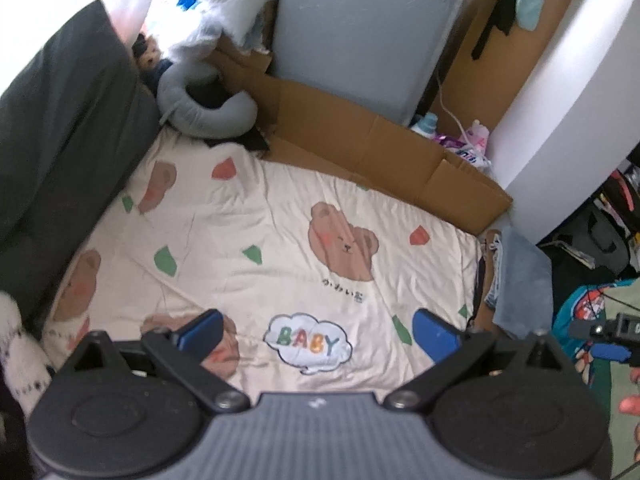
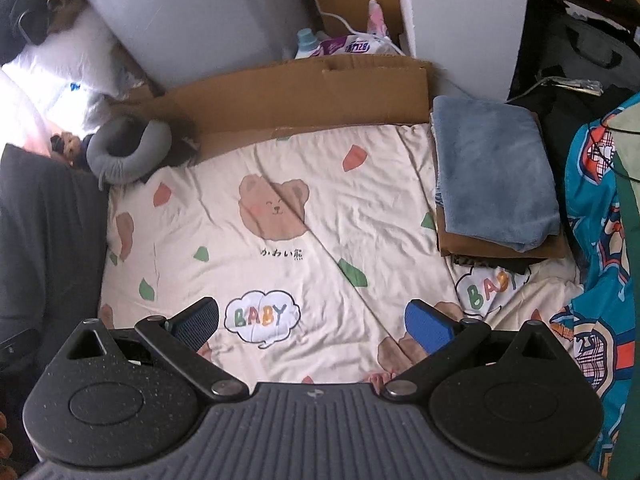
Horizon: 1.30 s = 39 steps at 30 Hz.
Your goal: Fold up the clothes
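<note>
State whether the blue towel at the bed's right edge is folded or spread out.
Folded. The blue towel forms a compact rectangle with layered edges, lying on top of a stack above a folded brown garment.

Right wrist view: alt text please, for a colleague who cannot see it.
Open right tongs hover empty above a cream bear-print sheet. A folded stack topped by a blue towel sits at its right edge, cardboard behind.

A cream bear-print bedsheet (image 2: 320, 208) covered the bed, creased, with a "BABY" cloud print (image 2: 262, 314). Flattened cardboard (image 2: 304, 96) stood along its far edge. A grey neck pillow (image 2: 128, 152) lay at the far left corner beside a dark cushion (image 1: 68, 120). A detergent bottle (image 2: 306, 42) and purple packet (image 2: 348, 46) sat behind the cardboard.
</note>
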Tool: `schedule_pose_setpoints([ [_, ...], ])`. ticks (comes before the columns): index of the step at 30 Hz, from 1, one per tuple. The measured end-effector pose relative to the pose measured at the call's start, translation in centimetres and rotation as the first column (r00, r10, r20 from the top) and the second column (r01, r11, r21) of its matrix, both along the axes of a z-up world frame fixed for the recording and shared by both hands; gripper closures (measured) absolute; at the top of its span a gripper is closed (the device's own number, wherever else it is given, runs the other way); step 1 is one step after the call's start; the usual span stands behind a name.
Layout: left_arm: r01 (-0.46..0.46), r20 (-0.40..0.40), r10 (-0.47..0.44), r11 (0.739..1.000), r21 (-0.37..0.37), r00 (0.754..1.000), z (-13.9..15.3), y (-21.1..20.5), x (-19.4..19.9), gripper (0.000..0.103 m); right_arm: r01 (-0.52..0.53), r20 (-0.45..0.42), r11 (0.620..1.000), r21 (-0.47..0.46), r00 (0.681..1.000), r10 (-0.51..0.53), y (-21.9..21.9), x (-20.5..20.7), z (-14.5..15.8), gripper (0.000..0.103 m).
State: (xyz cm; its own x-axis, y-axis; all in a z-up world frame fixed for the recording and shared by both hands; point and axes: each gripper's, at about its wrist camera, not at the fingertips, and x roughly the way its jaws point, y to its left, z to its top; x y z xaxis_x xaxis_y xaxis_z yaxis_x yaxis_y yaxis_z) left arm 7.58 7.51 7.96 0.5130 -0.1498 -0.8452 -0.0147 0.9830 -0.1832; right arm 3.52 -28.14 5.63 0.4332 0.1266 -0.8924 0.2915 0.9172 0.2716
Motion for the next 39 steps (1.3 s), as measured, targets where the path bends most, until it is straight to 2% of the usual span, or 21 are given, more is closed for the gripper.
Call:
schedule_pose_setpoints([
  [4, 0.008, 0.026, -0.009, 0.999, 0.037, 1.000, -0.4, -1.2, -1.3, 0.003, -0.048, -0.005, 0.998, -0.033, 0.999, 0.048, 1.4, -0.1, -0.6, 0.001],
  [11, -0.014, 0.019, 0.013, 0.999, 0.053, 1.000, -1.3, -2.4, -1.8, 0.003, -0.125, 0.008, 0.989, -0.078, 0.992, 0.126, 3.4, -0.8, -1.1, 0.001],
  [18, -0.023, 0.029, 0.021, 0.997, 0.069, 0.999, -1.9, -3.6, -2.2, 0.002, -0.129, 0.035, 0.986, -0.107, 0.990, 0.134, 3.9, -1.7, -1.3, 0.001],
  [21, -0.018, 0.021, 0.017, 0.998, 0.065, 1.000, -2.3, -4.1, -2.3, 0.002, -0.161, 0.036, 0.976, -0.148, 0.985, 0.168, 4.5, -2.1, -1.7, 0.001],
  [25, 0.003, 0.015, -0.004, 0.997, 0.079, 1.000, -3.0, -4.7, -2.4, 0.002, -0.164, 0.080, 0.978, -0.128, 0.981, 0.175, 4.5, -2.6, -1.6, 0.001],
  [30, -0.010, 0.025, 0.008, 0.998, 0.067, 1.000, -3.4, -4.6, -2.5, 0.002, -0.200, 0.063, 0.967, -0.159, 0.975, 0.212, 5.4, -2.5, -1.7, 0.001],
  [34, -0.027, 0.016, 0.026, 0.995, 0.098, 1.000, -3.4, -4.6, -2.8, 0.002, -0.229, 0.040, 0.949, -0.218, 0.969, 0.243, 6.6, -2.7, -1.7, 0.001],
  [39, -0.033, 0.026, 0.031, 0.996, 0.083, 0.999, -3.4, -4.1, -2.8, 0.002, -0.232, 0.063, 0.942, -0.240, 0.965, 0.254, 7.5, -3.5, -1.4, 0.001],
])
